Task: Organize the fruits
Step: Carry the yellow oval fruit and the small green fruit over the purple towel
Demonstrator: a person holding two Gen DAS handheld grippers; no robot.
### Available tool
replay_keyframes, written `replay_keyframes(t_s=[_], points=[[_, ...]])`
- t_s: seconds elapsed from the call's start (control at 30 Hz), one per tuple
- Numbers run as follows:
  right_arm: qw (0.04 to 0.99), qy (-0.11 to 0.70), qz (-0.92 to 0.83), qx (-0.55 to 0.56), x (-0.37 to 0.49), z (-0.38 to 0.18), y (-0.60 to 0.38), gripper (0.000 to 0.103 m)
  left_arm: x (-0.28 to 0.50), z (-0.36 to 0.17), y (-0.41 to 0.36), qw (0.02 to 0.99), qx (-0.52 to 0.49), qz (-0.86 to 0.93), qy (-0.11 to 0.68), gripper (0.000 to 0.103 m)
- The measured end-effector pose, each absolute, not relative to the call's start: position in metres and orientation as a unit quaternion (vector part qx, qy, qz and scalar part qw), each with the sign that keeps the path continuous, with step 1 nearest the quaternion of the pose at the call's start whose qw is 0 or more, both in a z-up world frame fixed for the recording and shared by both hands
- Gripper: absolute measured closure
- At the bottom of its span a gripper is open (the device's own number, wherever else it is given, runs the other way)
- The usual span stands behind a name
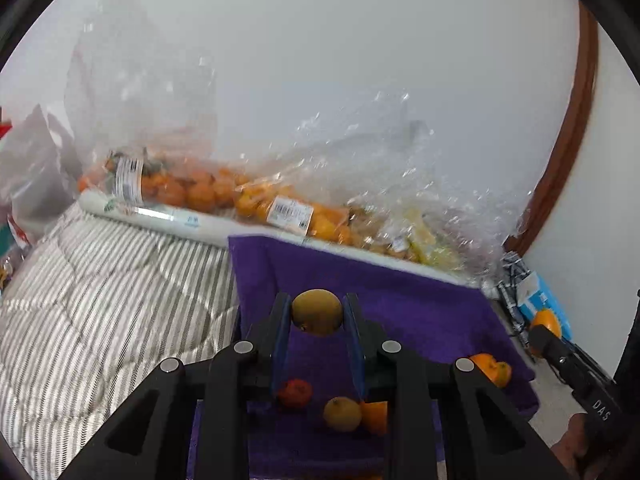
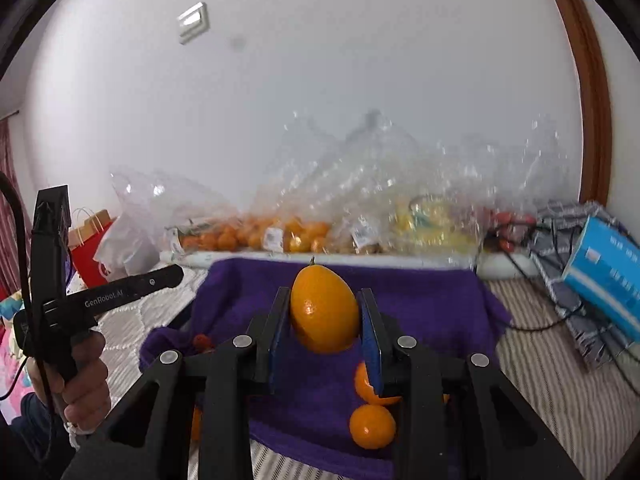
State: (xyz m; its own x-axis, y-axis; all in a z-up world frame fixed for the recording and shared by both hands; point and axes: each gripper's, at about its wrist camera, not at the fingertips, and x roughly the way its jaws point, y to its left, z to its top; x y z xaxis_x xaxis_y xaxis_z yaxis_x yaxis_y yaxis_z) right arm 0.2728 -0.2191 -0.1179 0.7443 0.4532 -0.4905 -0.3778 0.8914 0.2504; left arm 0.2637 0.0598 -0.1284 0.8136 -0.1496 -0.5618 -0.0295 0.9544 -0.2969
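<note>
left claw (image 1: 317,312) tilted down, clamps brownish fruit (image 1: 317,311); right claw (image 2: 325,310) clamps orange fruit (image 2: 324,308).

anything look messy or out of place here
Nothing is damaged or spilled. Loose fruit lies scattered on the purple towel, including a small round orange, while crumpled clear plastic bags of fruit slump along the wall behind.

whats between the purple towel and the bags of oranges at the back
A long white roll lies along the far edge of the purple towel, directly in front of the clear bags of oranges. The left wrist view shows it best; the right wrist view confirms it.
</note>
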Motion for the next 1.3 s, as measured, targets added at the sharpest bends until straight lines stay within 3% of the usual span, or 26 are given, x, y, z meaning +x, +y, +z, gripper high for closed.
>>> replay_keyframes(t_s=[1.3], points=[[0.916, 0.338, 0.21, 0.047, 0.284, -0.161, -0.186, 0.07, 0.277, -0.164, 0.045, 0.933, -0.132, -0.033, 0.333, 0.078]])
